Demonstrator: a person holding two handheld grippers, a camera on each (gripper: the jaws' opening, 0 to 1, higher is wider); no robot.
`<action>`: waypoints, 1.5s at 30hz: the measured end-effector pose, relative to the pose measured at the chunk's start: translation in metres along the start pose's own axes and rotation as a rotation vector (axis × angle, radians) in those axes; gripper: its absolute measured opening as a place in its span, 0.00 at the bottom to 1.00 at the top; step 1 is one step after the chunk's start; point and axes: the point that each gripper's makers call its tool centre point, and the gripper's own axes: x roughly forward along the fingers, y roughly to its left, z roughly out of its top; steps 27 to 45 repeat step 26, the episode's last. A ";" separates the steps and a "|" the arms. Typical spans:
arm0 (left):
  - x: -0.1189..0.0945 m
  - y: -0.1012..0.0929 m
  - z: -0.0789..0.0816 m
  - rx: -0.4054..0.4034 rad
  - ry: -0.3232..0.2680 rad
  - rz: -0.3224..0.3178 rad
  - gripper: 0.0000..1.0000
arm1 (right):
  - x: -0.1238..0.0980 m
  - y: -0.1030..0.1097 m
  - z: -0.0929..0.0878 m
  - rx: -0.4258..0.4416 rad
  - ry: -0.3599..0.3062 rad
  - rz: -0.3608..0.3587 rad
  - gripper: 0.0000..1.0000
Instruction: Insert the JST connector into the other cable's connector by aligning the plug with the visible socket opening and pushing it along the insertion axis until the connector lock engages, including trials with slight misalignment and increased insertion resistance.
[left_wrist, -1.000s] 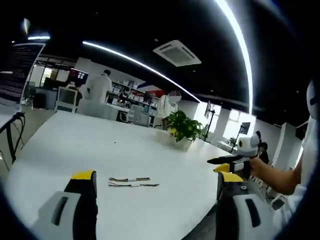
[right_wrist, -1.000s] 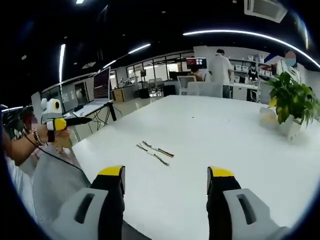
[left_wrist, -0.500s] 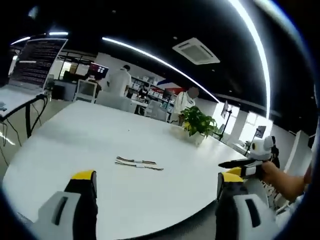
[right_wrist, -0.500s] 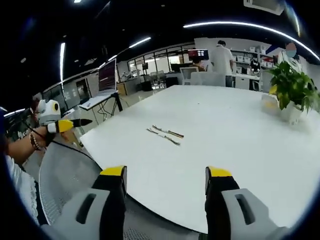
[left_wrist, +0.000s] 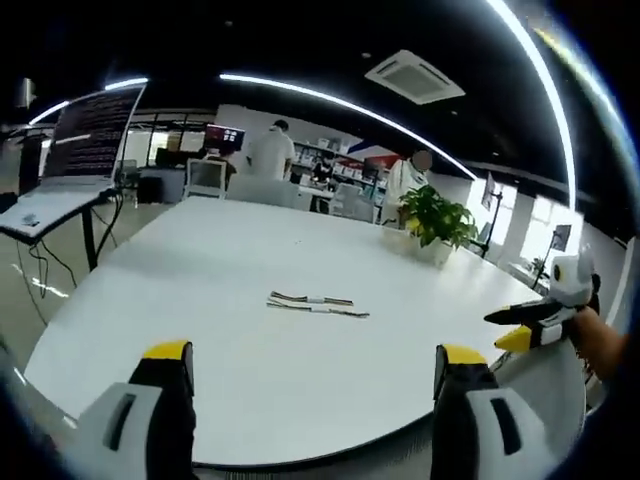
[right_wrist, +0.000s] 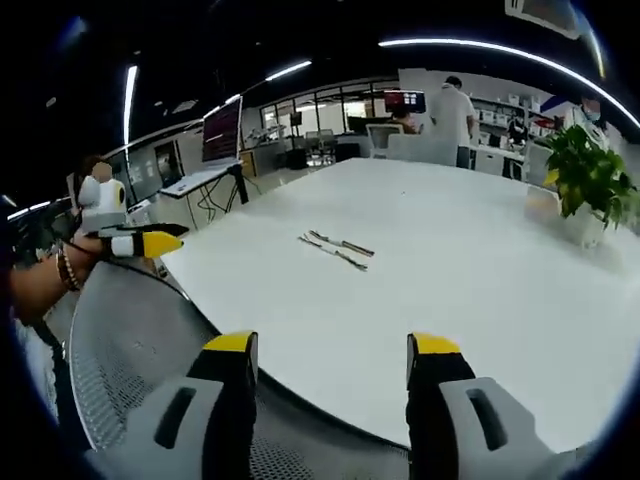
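White round counter ahead of both yellow-tipped tongs, left and right, each gaping wide, empty. Two thin striped connector cables lying side by side, well beyond the tips, unmated. Everything left: grasping, aligning, pushing home.

— Can we tell plug from socket on the two cables?
— No, they're too small; in the right gripper view we can't see whether their ends touch.
— And the potted plant at three o'clock?
— The picture's edge cuts off its right side.
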 end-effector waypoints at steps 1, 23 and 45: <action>-0.001 0.004 0.000 0.037 -0.002 0.023 0.98 | 0.002 0.001 -0.003 0.010 0.000 0.001 0.59; -0.006 0.024 0.012 0.119 -0.094 0.168 0.77 | 0.009 -0.004 0.002 0.138 -0.114 -0.010 0.68; -0.006 0.024 0.012 0.122 -0.089 0.169 0.75 | 0.008 -0.004 0.002 0.141 -0.120 -0.011 0.69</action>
